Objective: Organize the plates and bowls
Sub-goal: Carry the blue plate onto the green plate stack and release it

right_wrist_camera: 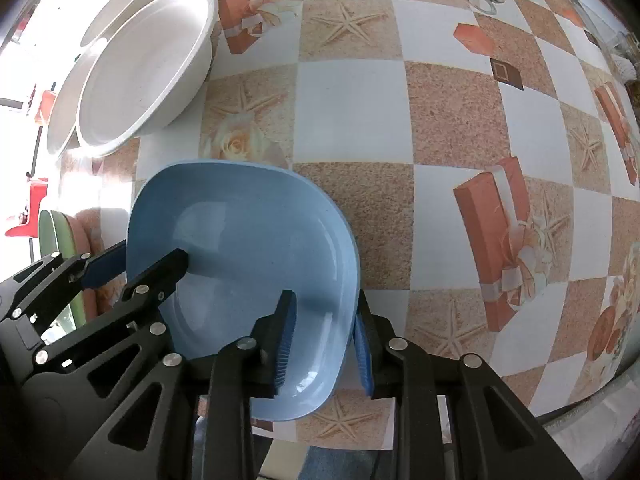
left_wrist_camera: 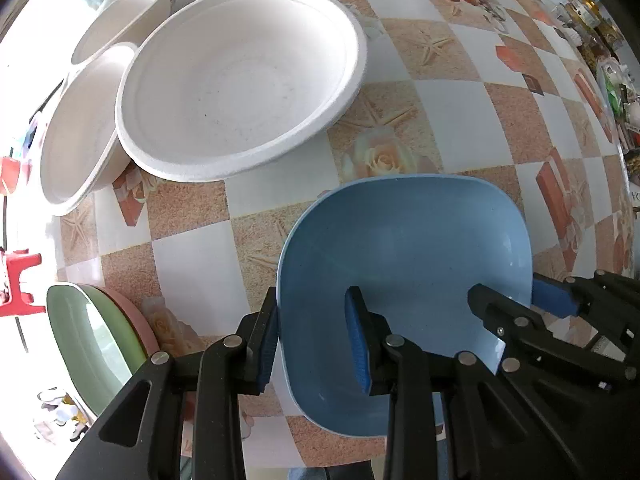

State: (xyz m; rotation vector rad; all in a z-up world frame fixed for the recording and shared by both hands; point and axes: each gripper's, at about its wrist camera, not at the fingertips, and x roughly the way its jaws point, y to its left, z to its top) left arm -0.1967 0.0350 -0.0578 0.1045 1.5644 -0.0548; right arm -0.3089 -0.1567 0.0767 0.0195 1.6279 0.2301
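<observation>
A squarish blue plate [left_wrist_camera: 400,248] [right_wrist_camera: 240,216] with a raised rim hangs just over the checkered tablecloth, held from two sides. My left gripper [left_wrist_camera: 314,340] is shut on its left rim, one blue pad inside and one outside. The right gripper [right_wrist_camera: 325,346] is shut on the opposite rim in the same way. Each gripper also shows in the other's view: the right gripper [left_wrist_camera: 520,300] and the left gripper [right_wrist_camera: 150,258]. Beyond the plate lie three white bowls, the nearest and largest [left_wrist_camera: 240,80] [right_wrist_camera: 148,68] leaning on a second [left_wrist_camera: 80,128].
A green plate [left_wrist_camera: 92,340] [right_wrist_camera: 60,240] rests on a pink plate [left_wrist_camera: 134,316] at the table's left edge. A third white bowl [left_wrist_camera: 124,16] sits farther back. Red stools [left_wrist_camera: 18,292] stand past the edge. Clutter [left_wrist_camera: 612,92] lines the far right side.
</observation>
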